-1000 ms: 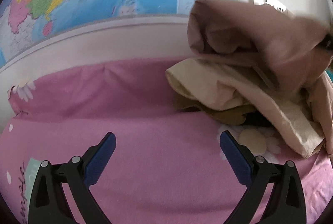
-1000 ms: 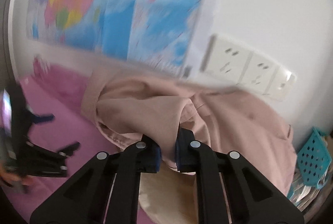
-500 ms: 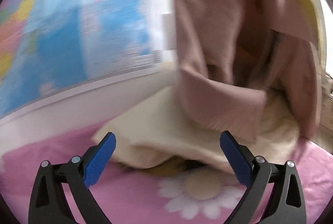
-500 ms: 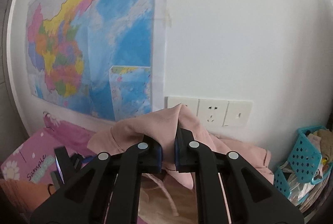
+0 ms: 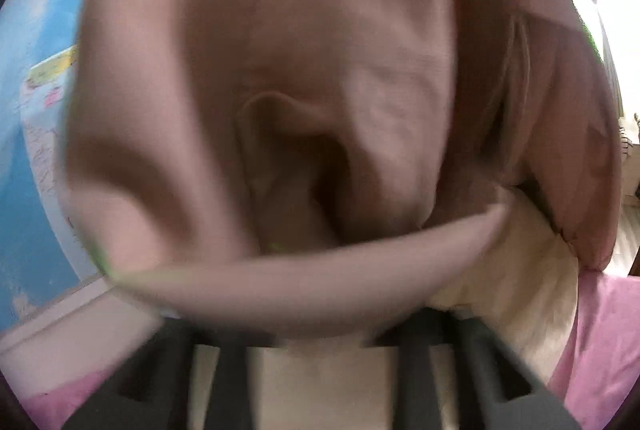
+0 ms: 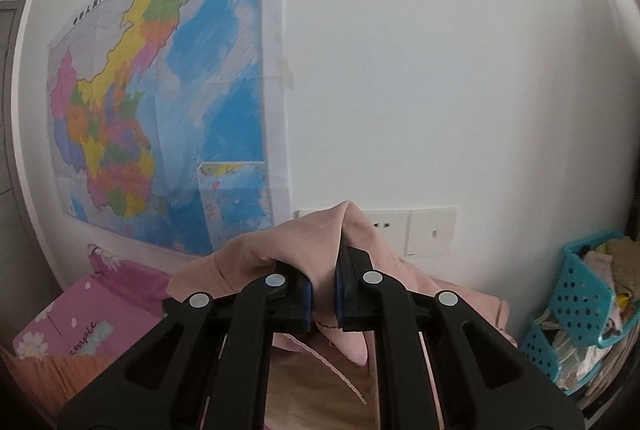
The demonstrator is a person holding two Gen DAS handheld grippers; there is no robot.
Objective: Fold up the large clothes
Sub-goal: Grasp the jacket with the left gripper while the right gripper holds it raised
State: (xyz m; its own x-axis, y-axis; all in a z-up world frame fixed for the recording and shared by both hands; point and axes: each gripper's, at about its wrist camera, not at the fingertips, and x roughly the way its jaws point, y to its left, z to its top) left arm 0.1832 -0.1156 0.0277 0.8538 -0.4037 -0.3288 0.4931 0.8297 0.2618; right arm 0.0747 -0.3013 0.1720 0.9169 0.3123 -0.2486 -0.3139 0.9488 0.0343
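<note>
On my right gripper (image 6: 322,296) the fingers (image 6: 304,294) are clenched on a bunched ridge of the pink garment (image 6: 296,250), holding it up in front of the white wall (image 6: 440,70). The cloth rises to a peak above the blue pads and drapes down on both sides of them, with a thin drawstring (image 6: 340,374) trailing below. Behind it I see the wall sockets (image 6: 430,232), partly covered by the peak of the fabric, and a large coloured map (image 6: 160,102) taped to the wall on the left. A teal perforated basket (image 6: 588,294) stuffed with cloth stands at the far right, and the pink bedsheet (image 6: 80,318) with daisy print lies lower left.

From my left wrist camera almost everything is the same pink garment (image 5: 320,90), hanging very close to the lens and badly blurred. Its lower hem sweeps across the left gripper (image 5: 320,342), hiding the fingertips, so I cannot tell whether those fingers are released or clenched. A cream garment (image 5: 520,270) lies beneath at the right on the pink sheet (image 5: 600,330).
</note>
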